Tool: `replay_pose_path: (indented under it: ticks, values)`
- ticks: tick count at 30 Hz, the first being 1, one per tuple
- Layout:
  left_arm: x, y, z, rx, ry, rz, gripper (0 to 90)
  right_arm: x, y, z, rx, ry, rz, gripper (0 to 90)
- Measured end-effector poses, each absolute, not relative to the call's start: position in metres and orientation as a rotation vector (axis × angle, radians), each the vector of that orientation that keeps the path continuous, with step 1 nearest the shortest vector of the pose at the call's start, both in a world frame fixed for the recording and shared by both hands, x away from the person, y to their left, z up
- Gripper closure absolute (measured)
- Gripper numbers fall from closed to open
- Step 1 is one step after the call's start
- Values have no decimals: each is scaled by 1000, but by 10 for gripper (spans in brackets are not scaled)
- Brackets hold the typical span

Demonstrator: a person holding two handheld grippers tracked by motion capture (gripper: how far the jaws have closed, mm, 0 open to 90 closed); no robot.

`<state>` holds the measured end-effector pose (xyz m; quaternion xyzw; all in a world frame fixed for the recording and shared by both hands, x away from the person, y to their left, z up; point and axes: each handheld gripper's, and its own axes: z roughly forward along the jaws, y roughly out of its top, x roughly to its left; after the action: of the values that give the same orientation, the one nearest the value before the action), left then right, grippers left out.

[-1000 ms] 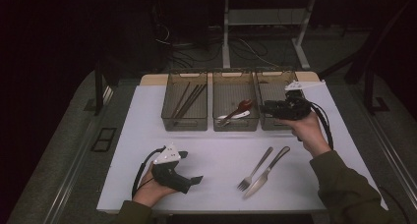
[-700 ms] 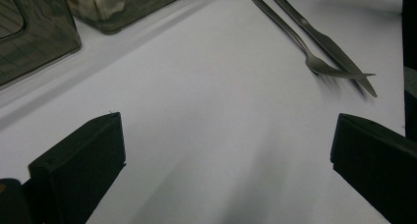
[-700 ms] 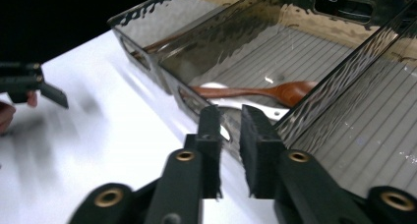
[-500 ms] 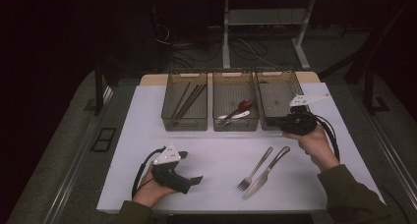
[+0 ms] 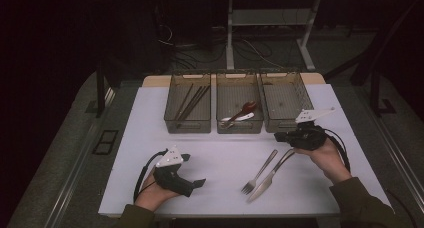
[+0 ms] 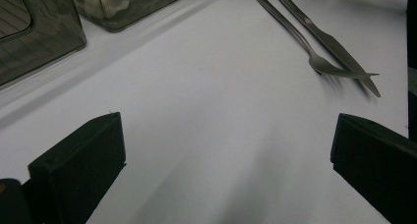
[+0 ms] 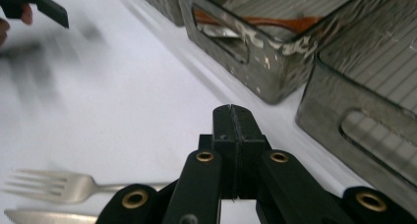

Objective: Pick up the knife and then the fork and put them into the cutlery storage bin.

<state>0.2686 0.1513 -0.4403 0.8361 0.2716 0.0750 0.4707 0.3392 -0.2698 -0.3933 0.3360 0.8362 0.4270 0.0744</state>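
The right gripper (image 5: pixel 278 136) has come down and back from over the right bin (image 5: pixel 285 101) to the desk (image 5: pixel 150 118), just above the handle ends of the fork (image 5: pixel 259 172) and knife (image 5: pixel 270 176). Its fingers (image 7: pixel 235 130) have just been closing and now meet flat with nothing between them. My reading: it has let something go at the bins and comes for the next piece, so it must open again before it can grasp.

The fork and knife lie side by side on the desk in front of the bins, touching or nearly so. Their long axes run on a diagonal: tines and blade tip toward the person and leftward, handles up toward the right gripper.

The left gripper (image 5: pixel 200 183) rests on the desk at the near left, fingers (image 6: pixel 78 160) spread wide and empty.
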Motion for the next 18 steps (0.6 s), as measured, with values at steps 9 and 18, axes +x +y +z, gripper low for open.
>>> replay_pose_path:
  ticks: [9, 18]
  values:
    - [267, 150, -440, 2054, 661, 188, 0, 333, -275, -404, 1030, 2577, 1168, 894]
    - [267, 150, -441, 2053, 665, 184, 0, 338, -274, -423, 1066, 2645, 1031, 894]
